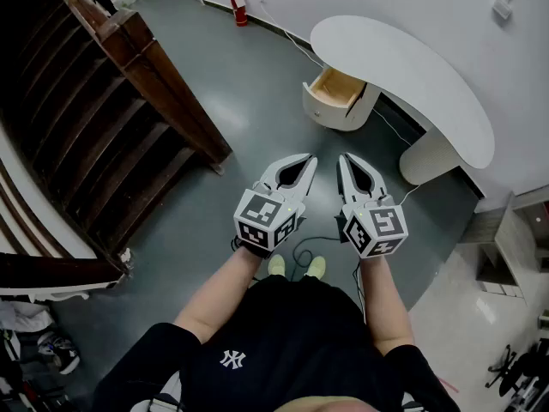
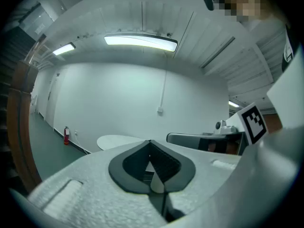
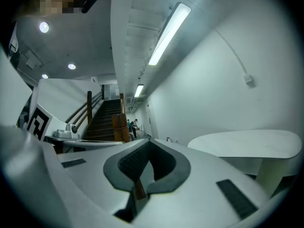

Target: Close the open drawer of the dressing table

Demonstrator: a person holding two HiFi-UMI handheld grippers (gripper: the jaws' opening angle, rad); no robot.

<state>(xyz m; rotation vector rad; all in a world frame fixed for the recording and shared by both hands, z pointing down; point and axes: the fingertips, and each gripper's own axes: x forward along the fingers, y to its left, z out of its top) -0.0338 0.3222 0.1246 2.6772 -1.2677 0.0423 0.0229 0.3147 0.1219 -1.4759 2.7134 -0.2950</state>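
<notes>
The white dressing table [image 1: 412, 75] with its curved top stands against the far wall. Its drawer [image 1: 336, 91] is pulled out and shows a bare wooden inside. Both grippers hover side by side over the grey floor, well short of the drawer and pointing toward it. My left gripper [image 1: 309, 158] is shut with nothing between its fingers, and its tips meet in the left gripper view [image 2: 150, 142]. My right gripper [image 1: 344, 157] is likewise shut and empty, tips together [image 3: 148, 142]. The table top [image 3: 247, 144] shows at the right of the right gripper view.
A dark wooden staircase [image 1: 103, 118] with a banister fills the left side. A red fire extinguisher [image 1: 238, 9] stands by the far wall. A cable [image 1: 296, 41] runs along the floor toward the table. Grey floor [image 1: 257, 118] lies between me and the drawer.
</notes>
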